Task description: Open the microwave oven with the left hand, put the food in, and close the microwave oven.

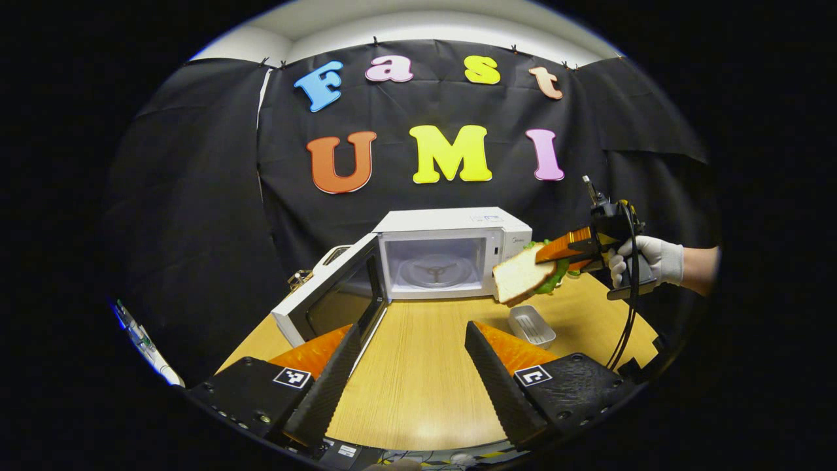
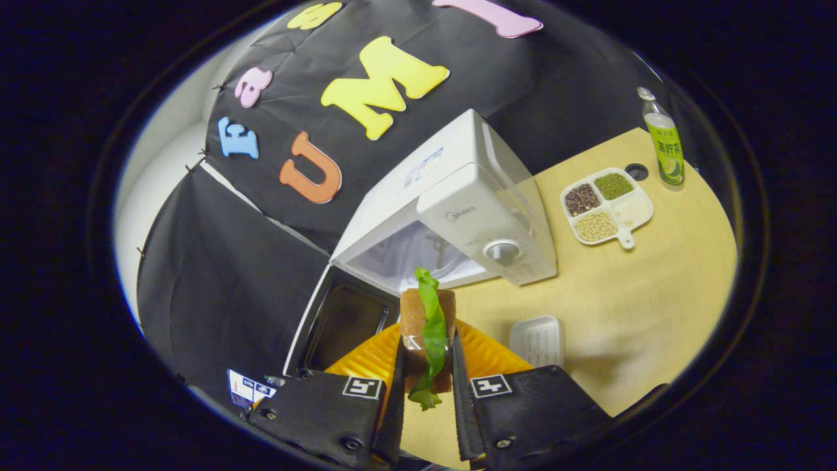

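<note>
Staged recording booth: black cloth wall (image 1: pixel 196 196) hung behind wooden table (image 1: pixel 418 366); microwave (image 1: pixel 451 252) set at far edge.

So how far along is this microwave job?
Done: the microwave door hangs open. In hand: the right claw grips the sandwich, in the air just outside the oven's cavity. The left claw is open. Left: put the sandwich inside and shut the door.

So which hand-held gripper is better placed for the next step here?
Right. The right hand-held gripper already clamps the sandwich beside the microwave's open cavity. The left hand-held gripper hangs open and empty, back from the door.
</note>
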